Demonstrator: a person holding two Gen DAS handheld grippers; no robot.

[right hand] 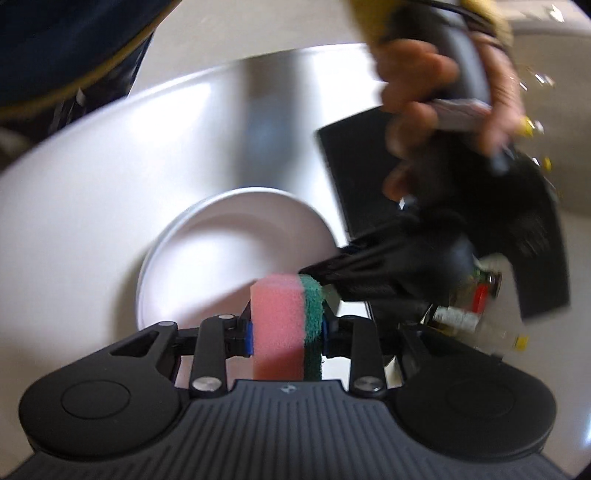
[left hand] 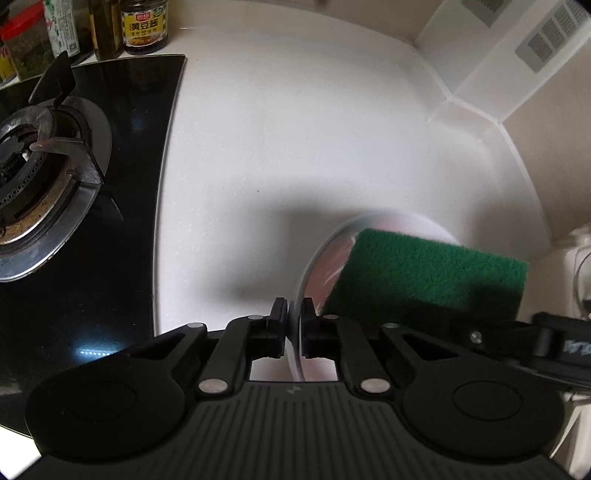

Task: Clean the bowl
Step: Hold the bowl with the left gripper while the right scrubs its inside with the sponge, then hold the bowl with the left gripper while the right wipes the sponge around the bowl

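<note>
My left gripper is shut on the rim of a white bowl and holds it tilted above the white counter. The bowl is blurred. My right gripper is shut on a pink sponge with a green scouring side. The sponge sits inside the bowl, near its flat bottom. In the left wrist view the sponge's green side covers the right part of the bowl. The left gripper's fingers reach in from the right in the right wrist view, with the person's hand behind them.
A black gas hob with a burner lies left of the bowl. Sauce jars and bottles stand at the back left. White counter runs to a tiled wall corner.
</note>
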